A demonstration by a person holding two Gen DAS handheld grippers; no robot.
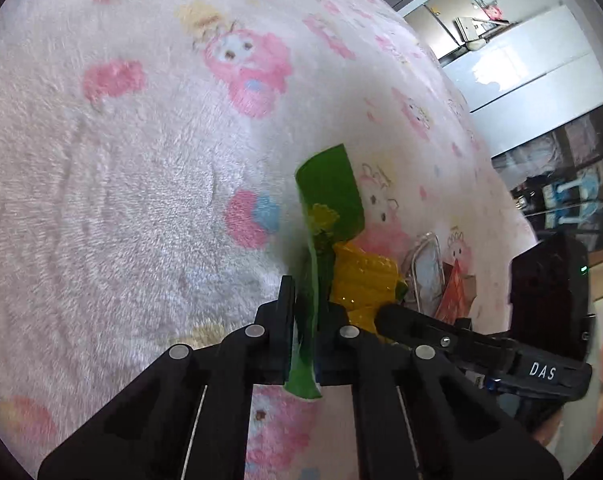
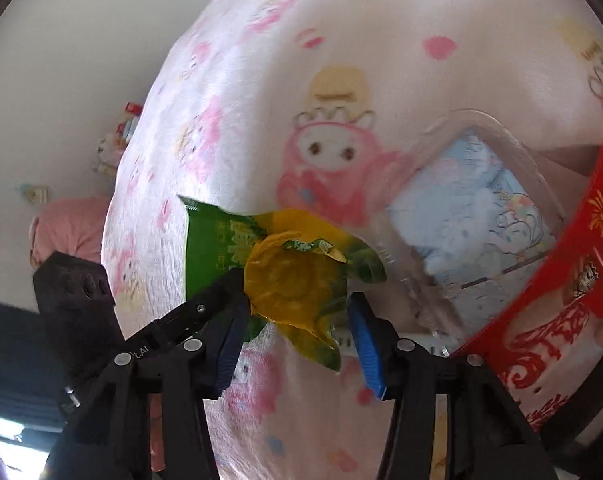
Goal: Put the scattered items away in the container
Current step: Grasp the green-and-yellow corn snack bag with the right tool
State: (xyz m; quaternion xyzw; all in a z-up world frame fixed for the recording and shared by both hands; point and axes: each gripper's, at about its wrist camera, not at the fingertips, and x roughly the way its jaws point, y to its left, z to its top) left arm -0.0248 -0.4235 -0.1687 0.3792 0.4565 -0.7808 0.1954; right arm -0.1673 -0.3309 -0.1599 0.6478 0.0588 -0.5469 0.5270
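A: What did the left gripper have hold of?

B: Its fingers were pinched almost completely together on the green wrapper. The wrapper stood on edge between them, its free end rising toward twelve o'clock in the left wrist view and a short tail poking out below the pads.

A: And the right gripper?

B: Its blue-padded fingers stood well apart. The yellow wrapper sat in the gap between them, but I could not tell whether either pad actually touched it; nothing looked squeezed.

A: Were the two wrappers separate?

B: They overlapped. In the right wrist view the crumpled yellow one lay over the green one, whose flat end stretched out toward ten o'clock. The left gripper came in from about eight o'clock there and met the green wrapper at its edge.

A: What was underneath?

B: A fluffy pink blanket printed with cartoon characters; it covered the whole surface.

A: Any container nearby?

B: A clear plastic tray with a pale blue cartoon sheet in it lay at about two o'clock from the yellow wrapper in the right wrist view, just beside it. A red box leaned at three o'clock, overlapping the tray's far side
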